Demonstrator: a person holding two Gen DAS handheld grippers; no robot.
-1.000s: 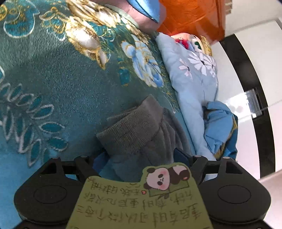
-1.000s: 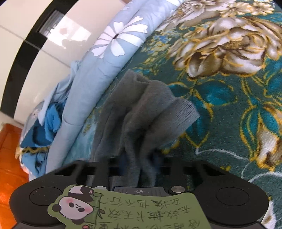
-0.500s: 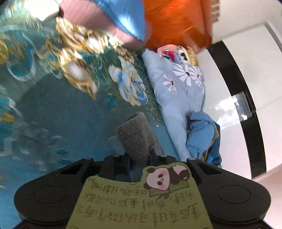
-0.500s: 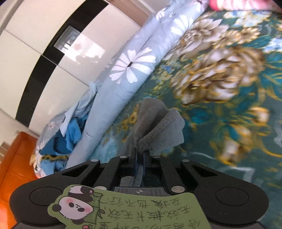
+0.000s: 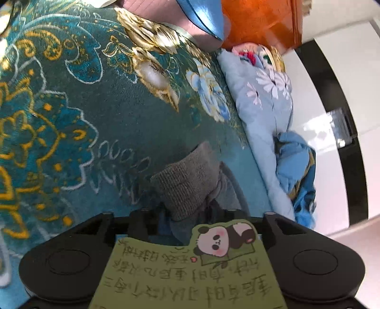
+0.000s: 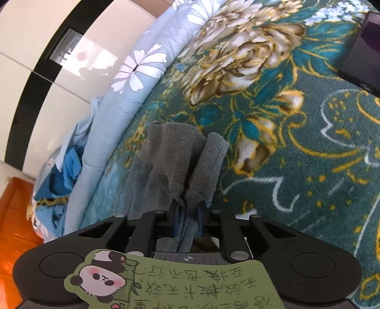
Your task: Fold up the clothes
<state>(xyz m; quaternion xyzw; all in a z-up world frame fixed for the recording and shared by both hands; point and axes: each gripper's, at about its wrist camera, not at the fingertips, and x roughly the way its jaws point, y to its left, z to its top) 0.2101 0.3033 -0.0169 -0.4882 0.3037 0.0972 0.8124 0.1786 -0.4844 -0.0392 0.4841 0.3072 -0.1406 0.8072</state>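
Since a second ago, both claws shifted across the blanket (image 5: 99, 123): different flowers underneath now, grey garment (image 5: 187, 183) carried along, bunched tighter than at first. Left claw (image 5: 190, 214) then wide apart, next squeezed in, now opening again with the ribbed cuff (image 5: 182, 187) between its fingers; pads hidden behind the note, so whether pressing on cloth cannot be told. Right claw (image 6: 187, 214) also opening, blue pads (image 6: 176, 219) just either side of the gathered grey cloth, seemingly touching it at the narrow neck.

Garment directly ahead of both claws, lying on the teal blanket with gold and cream flowers. Ribbed cuff sticking up ahead of the left claw; two folds of fabric fanning out ahead of the right claw.

Green sticky note (image 5: 187, 268) on the left claw body, panda sticker (image 5: 223, 238) on top, handwritten Chinese characters upside down, not legible. Similar note (image 6: 180, 280) with panda (image 6: 102, 278) on the right claw, writing likewise unreadable.

Pale blue quilt (image 5: 263, 99) with white daisies right of the left claw, left of the right claw; crumpled blue cloth (image 5: 296, 164) beyond it. Orange wood (image 5: 258, 21) far ahead-right in left view. Dark object (image 6: 365, 47) at far right of right view.
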